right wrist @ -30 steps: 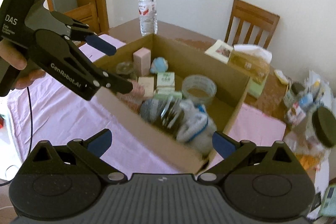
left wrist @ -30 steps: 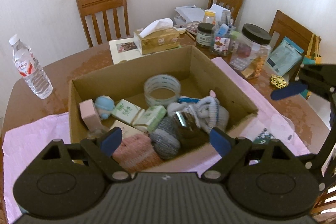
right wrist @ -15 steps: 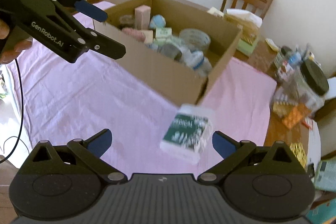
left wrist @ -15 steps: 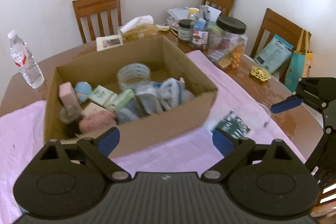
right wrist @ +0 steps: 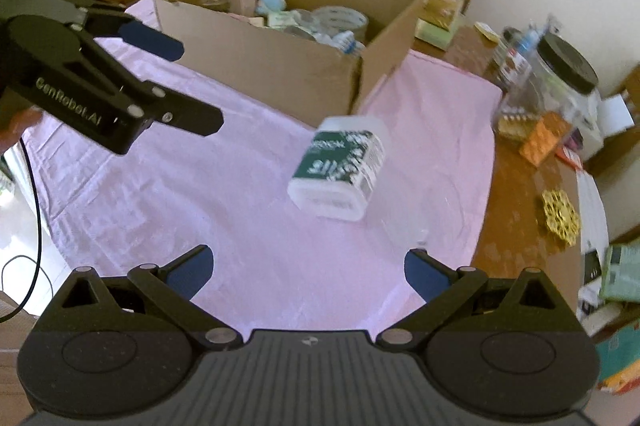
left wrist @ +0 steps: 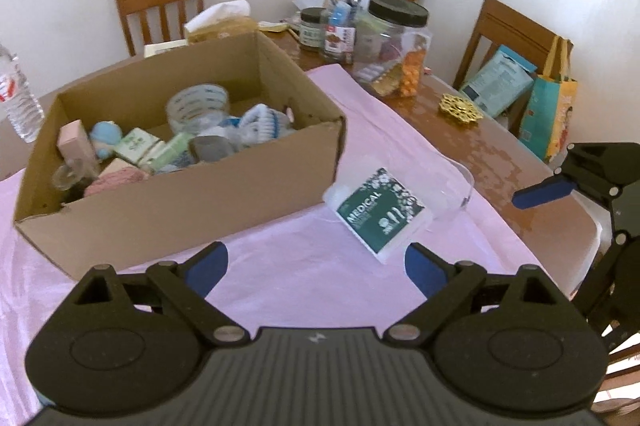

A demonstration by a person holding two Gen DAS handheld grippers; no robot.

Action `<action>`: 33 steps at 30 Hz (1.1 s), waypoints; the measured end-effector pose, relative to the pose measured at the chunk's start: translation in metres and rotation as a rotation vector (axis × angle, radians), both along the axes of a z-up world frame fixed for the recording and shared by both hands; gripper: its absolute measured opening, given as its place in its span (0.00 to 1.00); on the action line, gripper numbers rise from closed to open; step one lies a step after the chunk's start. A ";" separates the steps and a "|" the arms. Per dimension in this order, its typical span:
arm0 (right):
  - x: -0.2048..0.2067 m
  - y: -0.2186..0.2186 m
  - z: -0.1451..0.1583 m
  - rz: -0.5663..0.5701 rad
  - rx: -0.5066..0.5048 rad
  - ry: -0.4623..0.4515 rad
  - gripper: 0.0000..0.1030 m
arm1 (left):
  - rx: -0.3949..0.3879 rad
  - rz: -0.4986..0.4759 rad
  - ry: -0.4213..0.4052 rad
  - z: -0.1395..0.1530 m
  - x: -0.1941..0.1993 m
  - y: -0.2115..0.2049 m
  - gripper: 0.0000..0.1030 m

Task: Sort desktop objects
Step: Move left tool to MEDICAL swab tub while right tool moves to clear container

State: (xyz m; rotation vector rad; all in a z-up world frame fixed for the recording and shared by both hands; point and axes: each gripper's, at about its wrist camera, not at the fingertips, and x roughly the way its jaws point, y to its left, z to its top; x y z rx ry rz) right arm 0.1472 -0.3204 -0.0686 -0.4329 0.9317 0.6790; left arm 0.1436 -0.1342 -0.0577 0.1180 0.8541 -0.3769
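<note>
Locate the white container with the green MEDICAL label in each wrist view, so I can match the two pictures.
Left wrist: the white container lies right of centre on the pink cloth, past the cardboard box's near right corner.
Right wrist: the white container sits at centre, below the box's corner.
Shared landmark: the cardboard box.

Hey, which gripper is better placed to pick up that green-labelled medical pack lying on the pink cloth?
Probably the right gripper: the medical pack lies almost centred ahead of its open fingers. The left gripper is also open, but the pack sits off toward its right finger.
</note>
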 end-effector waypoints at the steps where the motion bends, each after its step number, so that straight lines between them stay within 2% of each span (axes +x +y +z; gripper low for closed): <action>1: 0.001 -0.002 -0.001 -0.015 0.001 0.002 1.00 | -0.001 -0.009 0.001 -0.002 0.002 -0.001 0.93; 11: 0.012 -0.010 -0.019 -0.202 -0.024 0.036 1.00 | -0.006 -0.145 -0.002 -0.023 0.015 -0.016 0.93; 19: 0.023 -0.018 -0.035 -0.241 -0.046 0.070 1.00 | 0.000 -0.173 0.028 -0.037 0.031 -0.031 0.93; 27: 0.050 -0.029 -0.043 -0.183 -0.020 0.093 1.00 | -0.078 -0.063 0.066 -0.037 0.058 -0.050 0.93; 33: 0.073 -0.039 -0.043 -0.132 0.005 0.104 1.00 | -0.066 0.061 0.105 -0.051 0.074 -0.068 0.93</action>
